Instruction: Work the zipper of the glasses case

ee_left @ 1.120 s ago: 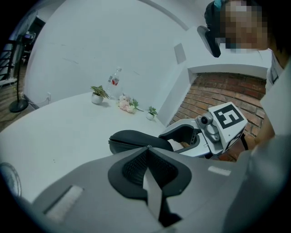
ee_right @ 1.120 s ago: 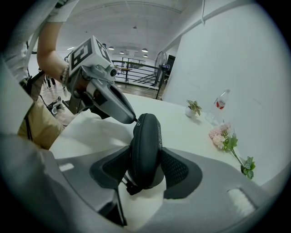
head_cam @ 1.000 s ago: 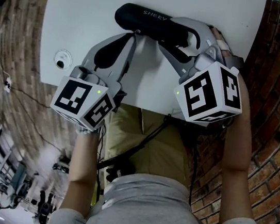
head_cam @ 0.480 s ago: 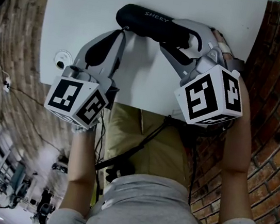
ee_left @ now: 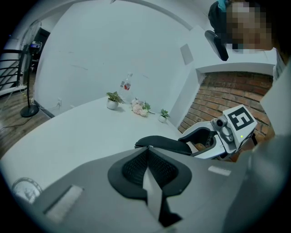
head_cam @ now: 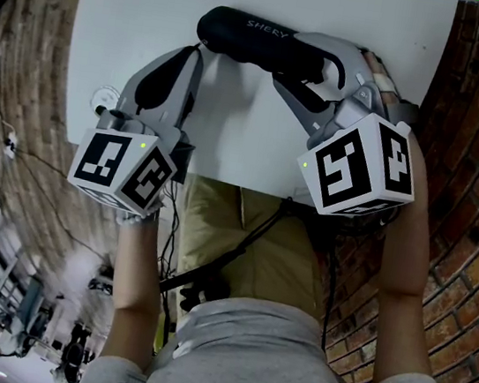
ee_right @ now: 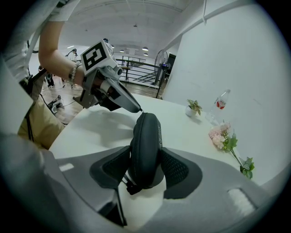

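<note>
Glasses case (head_cam: 253, 41) clamped in right gripper (ee_right: 145, 170), left gripper (ee_left: 148, 154) pinching zipper pull (ee_right: 141, 110)

Soft, even light here, and the white bench (head_cam: 250, 0) comes up bright, shadows on it only faint. The black glasses case (head_cam: 261, 45) swallows detail. Ceiling lamps (ee_right: 144, 48) glow far back. Heavy fisheye bending everywhere, with dark corners in both gripper views.
</note>
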